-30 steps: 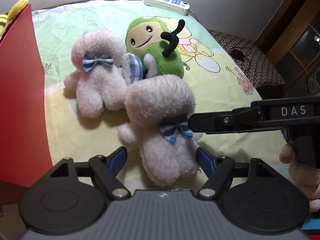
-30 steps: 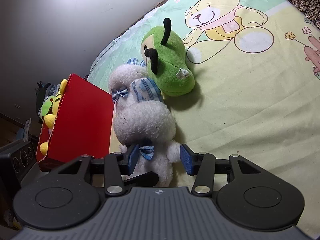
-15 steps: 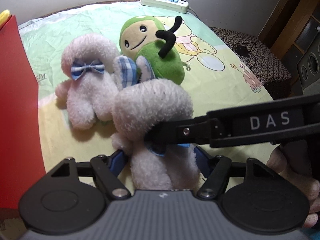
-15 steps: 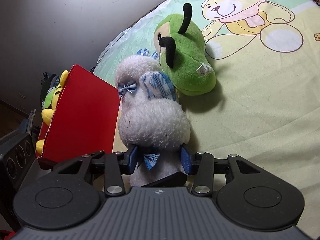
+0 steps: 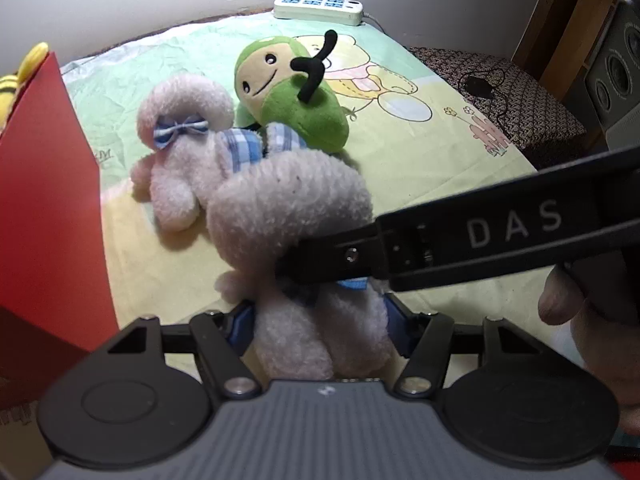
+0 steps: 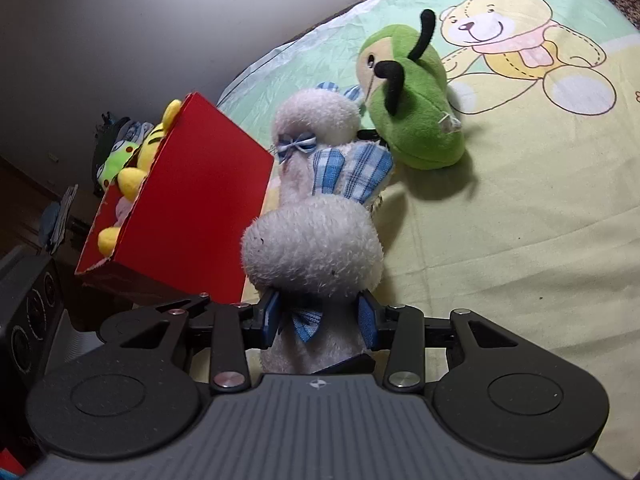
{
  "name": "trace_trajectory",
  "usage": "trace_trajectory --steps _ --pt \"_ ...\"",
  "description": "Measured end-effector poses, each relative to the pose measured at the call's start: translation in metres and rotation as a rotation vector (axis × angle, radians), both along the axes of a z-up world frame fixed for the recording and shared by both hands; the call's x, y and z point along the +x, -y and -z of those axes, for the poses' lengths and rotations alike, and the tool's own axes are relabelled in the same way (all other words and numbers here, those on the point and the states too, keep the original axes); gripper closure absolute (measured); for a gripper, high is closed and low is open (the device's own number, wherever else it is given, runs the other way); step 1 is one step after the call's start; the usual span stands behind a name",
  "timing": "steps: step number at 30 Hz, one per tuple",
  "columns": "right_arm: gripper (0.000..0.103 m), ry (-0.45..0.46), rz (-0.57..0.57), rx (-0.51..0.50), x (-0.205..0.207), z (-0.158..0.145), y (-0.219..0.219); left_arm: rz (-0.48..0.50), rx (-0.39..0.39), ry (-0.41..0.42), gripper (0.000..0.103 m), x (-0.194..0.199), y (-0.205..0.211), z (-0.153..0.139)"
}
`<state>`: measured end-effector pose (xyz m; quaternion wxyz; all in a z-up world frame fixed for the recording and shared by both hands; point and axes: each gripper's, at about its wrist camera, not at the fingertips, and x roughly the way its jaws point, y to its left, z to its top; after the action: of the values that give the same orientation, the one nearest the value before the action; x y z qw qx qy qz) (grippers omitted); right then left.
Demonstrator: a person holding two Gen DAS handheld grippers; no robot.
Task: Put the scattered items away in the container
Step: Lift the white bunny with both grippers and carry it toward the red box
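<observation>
Item: near white plush rabbit (image 6: 312,248), pick-up step.
Right gripper (image 6: 319,318) clamps its neck; left gripper (image 5: 318,326) brackets its body, contact unclear. Next: lift into red box (image 6: 192,216).

Dim warm indoor light, soft shadows, fisheye-warped edges

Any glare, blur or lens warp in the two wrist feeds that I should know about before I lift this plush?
Left wrist: strong fisheye bend, the near white plush is soft-focus, and the right gripper crossing it is blurred. Right wrist: sharper, warped at the edges, with a dim left side behind the red box and a soft shadow beside the green plush. No harsh glare.
</observation>
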<state>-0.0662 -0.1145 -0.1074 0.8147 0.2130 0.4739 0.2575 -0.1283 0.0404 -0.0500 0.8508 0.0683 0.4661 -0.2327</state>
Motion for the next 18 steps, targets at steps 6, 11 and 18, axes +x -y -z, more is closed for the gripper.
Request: trace_trajectory --steps 6,11,18 --pt "0.061 0.029 -0.069 -0.021 -0.014 -0.008 -0.021 -0.01 0.013 -0.006 0.041 -0.014 -0.019 -0.008" --pt "0.061 0.029 -0.078 -0.037 -0.027 -0.015 -0.04 0.025 0.01 -0.003 0.041 -0.033 -0.038 -0.015" --pt "0.061 0.027 -0.013 -0.076 -0.053 -0.025 -0.08 0.142 0.01 0.02 0.041 -0.052 -0.078 -0.023"
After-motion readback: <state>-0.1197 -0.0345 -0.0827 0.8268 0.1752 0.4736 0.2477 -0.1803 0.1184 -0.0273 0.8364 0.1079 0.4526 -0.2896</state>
